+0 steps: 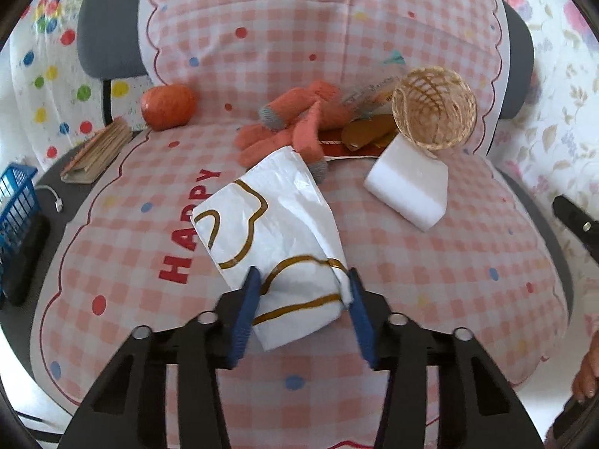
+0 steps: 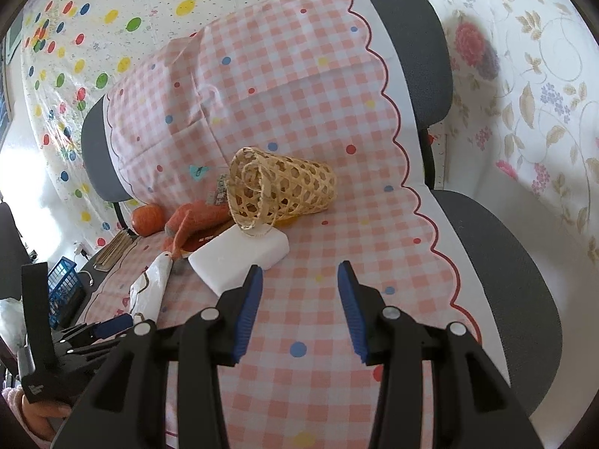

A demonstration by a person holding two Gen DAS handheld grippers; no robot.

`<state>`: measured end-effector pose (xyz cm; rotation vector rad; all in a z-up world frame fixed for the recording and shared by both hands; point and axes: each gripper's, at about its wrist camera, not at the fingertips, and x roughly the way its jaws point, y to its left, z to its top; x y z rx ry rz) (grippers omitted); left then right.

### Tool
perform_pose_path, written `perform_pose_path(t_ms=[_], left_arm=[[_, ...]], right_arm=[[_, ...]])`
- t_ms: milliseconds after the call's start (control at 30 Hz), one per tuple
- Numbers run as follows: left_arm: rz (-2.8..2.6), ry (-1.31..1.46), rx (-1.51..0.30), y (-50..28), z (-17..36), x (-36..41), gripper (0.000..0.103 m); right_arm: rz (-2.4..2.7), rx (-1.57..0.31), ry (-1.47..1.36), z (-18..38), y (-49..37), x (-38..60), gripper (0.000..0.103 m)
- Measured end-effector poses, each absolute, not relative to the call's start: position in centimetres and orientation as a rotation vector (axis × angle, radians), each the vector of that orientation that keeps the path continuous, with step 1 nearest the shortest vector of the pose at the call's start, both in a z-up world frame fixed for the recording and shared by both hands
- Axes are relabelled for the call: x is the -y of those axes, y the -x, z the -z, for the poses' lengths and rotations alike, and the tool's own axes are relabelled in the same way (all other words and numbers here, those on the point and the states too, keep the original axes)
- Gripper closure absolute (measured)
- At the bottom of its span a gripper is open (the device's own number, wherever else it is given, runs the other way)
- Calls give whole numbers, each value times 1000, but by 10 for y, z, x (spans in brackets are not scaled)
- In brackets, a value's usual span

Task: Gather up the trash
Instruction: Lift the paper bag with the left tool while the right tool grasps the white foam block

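A crumpled white plastic bag (image 1: pixel 277 232) with brown line print lies on the checked cloth of a chair seat. My left gripper (image 1: pixel 303 299) is open with its blue pads on either side of the bag's near end. The bag also shows in the right wrist view (image 2: pixel 151 288), at the left. A woven basket (image 1: pixel 434 106) lies on its side at the back of the seat, with its mouth toward the front; it also shows in the right wrist view (image 2: pixel 279 191). My right gripper (image 2: pixel 299 284) is open and empty above the cloth, right of a white foam block (image 2: pixel 239 256).
An orange knitted glove (image 1: pixel 295 123), a brown wrapper (image 1: pixel 370 131) and a red card lie beside the basket. The white foam block (image 1: pixel 410 185) sits in front of it. An orange ball (image 1: pixel 168 106), a booklet (image 1: pixel 99 149) and a blue crate (image 1: pixel 15 202) are at the left.
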<state>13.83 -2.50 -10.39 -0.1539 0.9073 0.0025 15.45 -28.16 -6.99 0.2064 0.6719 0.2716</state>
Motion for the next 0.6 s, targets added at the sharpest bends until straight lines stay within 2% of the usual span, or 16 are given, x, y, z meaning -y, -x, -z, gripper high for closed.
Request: perform_pose_path(t_ms=[33,67,167,300,367,400,600], left_arm=[[9,166,-907,-139,103,19,70],[9,165,-905,-140,102,13,84],[30,162,-879,-140,93,2,95],[44,141,-752,-140,61,-17,96],[52,141,-720,-144,52,-26,96],[56,145,-713,-145,49,-29,96],[91,150,-732,-153,59,-41,96]], right_arm=[[-274,-671,-201,70,-154,279,62],[-276,-671,-194,69,-154,276,62],[-278,-676,-178,69,-156,266,62],[-290,-689,-169,69,-165,250,61],[-302,-709,-172,72,-171,240,47],[-309,-719,-173,74,-175,233,45],[-353,-810,-120,98,-197,183,45]])
